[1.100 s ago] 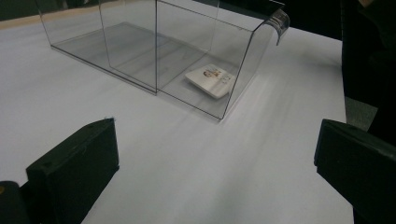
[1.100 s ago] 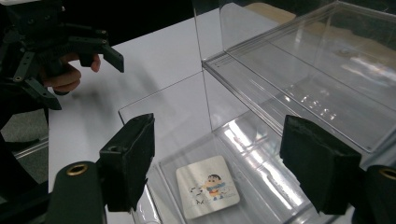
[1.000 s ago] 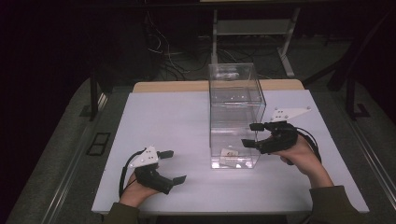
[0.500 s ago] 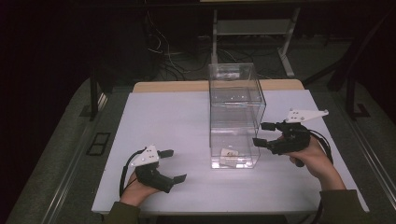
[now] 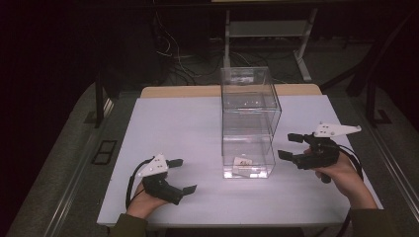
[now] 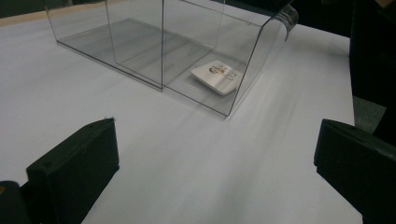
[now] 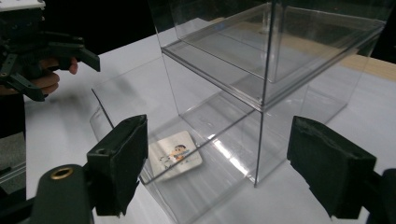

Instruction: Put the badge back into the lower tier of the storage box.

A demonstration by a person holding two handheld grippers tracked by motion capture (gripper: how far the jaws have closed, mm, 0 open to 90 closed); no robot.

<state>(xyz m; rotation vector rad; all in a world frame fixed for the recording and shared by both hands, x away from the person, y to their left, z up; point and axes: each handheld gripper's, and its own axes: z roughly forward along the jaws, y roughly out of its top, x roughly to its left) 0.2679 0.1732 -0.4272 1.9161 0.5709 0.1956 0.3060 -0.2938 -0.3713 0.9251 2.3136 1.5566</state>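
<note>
A clear two-tier plastic box [image 5: 249, 118] stands mid-table on the white table top [image 5: 178, 128]. A small white card with a picture [image 5: 242, 161] [image 6: 217, 77] [image 7: 175, 154] lies flat on the floor of its lower tier. My left gripper [image 5: 182, 175] rests near the front left, held by a hand, jaws wide open and empty, aimed toward the box. My right gripper [image 5: 291, 146] hovers just right of the box's lower tier, open and empty, apart from the wall. The left gripper [image 7: 56, 56] also shows far off in the right gripper view.
The table's front edge lies just below both hands. A wooden strip [image 5: 188, 92] runs along the far edge. Behind the table stand a metal shelf frame [image 5: 267, 29] and cables on a dark floor. Bare table surface spreads left of the box.
My right gripper has drawn back to the right, away from the box's lower tier. The left gripper has stayed put.
</note>
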